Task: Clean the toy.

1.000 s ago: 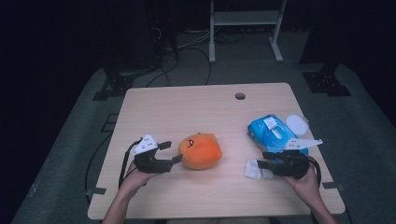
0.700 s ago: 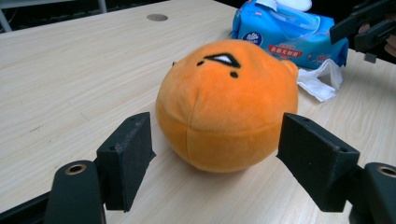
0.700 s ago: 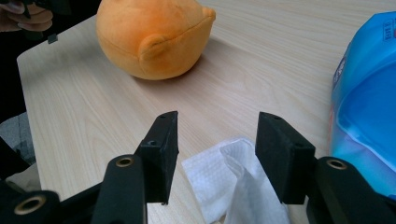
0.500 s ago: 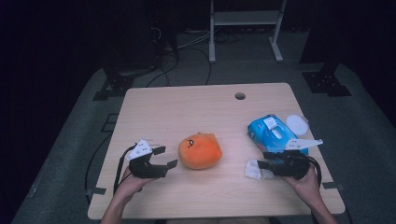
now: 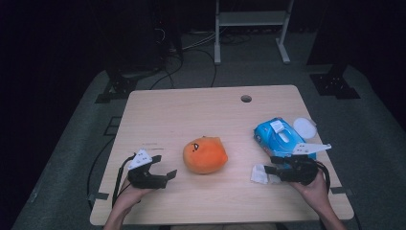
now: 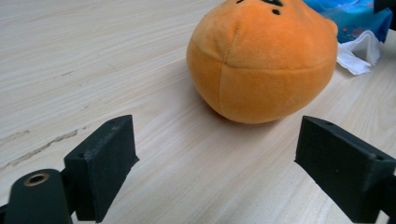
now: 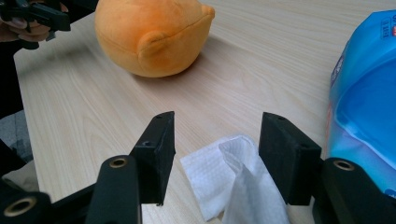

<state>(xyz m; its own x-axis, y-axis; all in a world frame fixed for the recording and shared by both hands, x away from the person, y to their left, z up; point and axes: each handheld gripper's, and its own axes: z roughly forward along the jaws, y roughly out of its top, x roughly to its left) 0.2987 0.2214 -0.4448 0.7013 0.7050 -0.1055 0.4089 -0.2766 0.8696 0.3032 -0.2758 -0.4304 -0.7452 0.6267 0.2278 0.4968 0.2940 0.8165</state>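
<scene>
I have the right gripper over a crumpled white wipe, its jaws parted on either side of the raised fold and not yet pinching it. The wipe lies on the worktop just beside the near corner of the blue wipes packet, to the right of the orange plush toy.

The left gripper sits released left of the plush, jaws spread wide and empty, a short way clear of the toy.

As I judge it, the step in hand is picking up the wipe. To do it well I would lower the right gripper until its jaws straddle the upright fold, then close gently on that ridge, not on the flat skirt, which would slip or drag along the wood. A straight lift should keep the sheet from snagging the packet beside it. The left gripper can stay clear.

The wipe is thin, soft and faintly embossed, bunched into a peak with a flat, limp edge. The packet is glossy blue film, pillow-shaped, with a white flap on top; a round white lid lies on the far side of it. The plush is a rounded, seamed ball of short fuzzy pile with a small black stitched face. The worktop is pale, smooth wood-grain laminate.
</scene>
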